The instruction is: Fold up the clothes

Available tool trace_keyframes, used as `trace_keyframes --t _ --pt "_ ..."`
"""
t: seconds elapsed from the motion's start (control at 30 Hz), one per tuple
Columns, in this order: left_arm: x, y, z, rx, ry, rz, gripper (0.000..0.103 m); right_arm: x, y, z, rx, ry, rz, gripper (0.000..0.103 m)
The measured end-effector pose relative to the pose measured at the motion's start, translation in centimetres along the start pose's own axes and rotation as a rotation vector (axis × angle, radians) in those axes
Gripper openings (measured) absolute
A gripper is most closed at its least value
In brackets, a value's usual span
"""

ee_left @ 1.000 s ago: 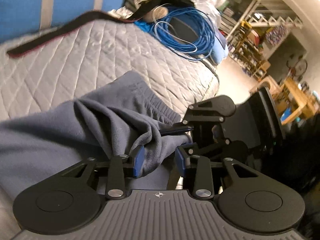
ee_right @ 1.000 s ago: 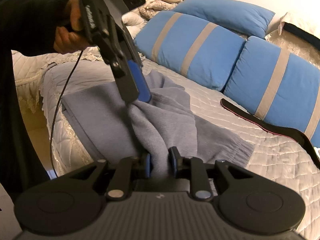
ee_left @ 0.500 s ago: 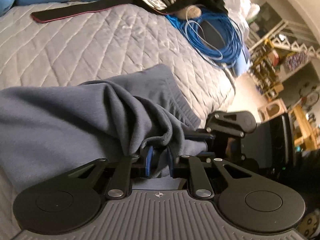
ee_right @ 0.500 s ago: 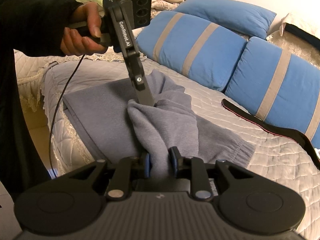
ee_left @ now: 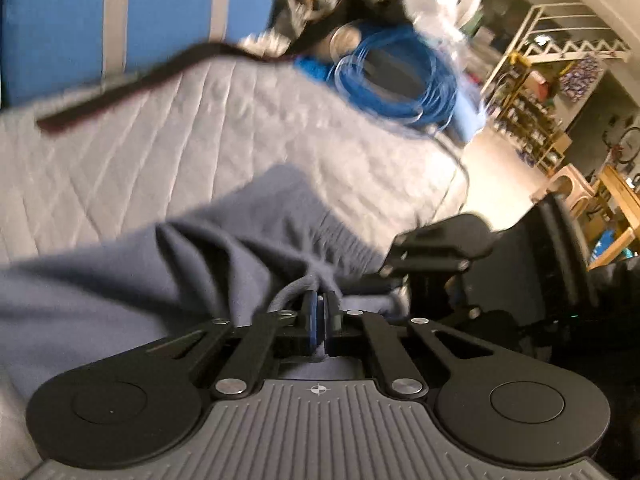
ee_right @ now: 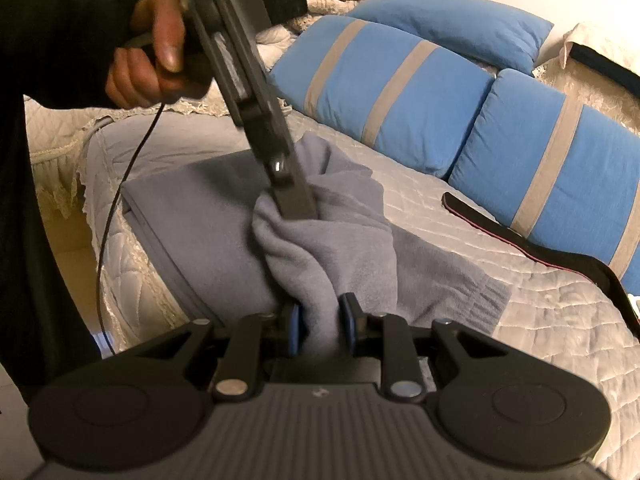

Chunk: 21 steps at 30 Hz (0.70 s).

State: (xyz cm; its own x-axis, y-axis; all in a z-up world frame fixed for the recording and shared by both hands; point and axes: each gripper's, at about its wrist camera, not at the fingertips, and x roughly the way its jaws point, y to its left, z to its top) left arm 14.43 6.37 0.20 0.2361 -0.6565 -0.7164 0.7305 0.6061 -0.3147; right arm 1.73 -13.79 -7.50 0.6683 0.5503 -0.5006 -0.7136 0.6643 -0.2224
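Left tongs [ee_left: 320, 312] pinched tight; right tongs [ee_right: 319, 320] clamped, angled down.

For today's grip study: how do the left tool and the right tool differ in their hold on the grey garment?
The left tool pinches a thin fold of the grey garment, pads nearly meeting; the right tool clamps a thick bunch, pads apart. The left tool points steeply down; the right tool lies flatter. Both grip it.

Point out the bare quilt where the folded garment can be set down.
Free: the quilt between the grey garment, the striped cushions and the black strap. Crowded: the far end by the blue cable coil and the dark clutter behind it.
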Motion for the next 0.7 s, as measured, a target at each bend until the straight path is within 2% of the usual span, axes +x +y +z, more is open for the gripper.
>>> trace_keyframes --t 0.23,0.53,0.7 --pt "-1.9 -0.7 0.2 0.018 -0.107 0.034 0.002 -0.1 -0.1 -0.1 0.011 -0.005 0.006 0.025" --pt "-2.3 0.6 0.4 -0.03 -0.122 0.041 0.002 -0.3 -0.3 0.0 0.024 -0.007 0.017 0.024" --pt "-2.4 -1.0 0.6 0.047 -0.096 -0.02 0.002 -0.4 -0.5 0.0 0.04 -0.016 0.034 0.025"
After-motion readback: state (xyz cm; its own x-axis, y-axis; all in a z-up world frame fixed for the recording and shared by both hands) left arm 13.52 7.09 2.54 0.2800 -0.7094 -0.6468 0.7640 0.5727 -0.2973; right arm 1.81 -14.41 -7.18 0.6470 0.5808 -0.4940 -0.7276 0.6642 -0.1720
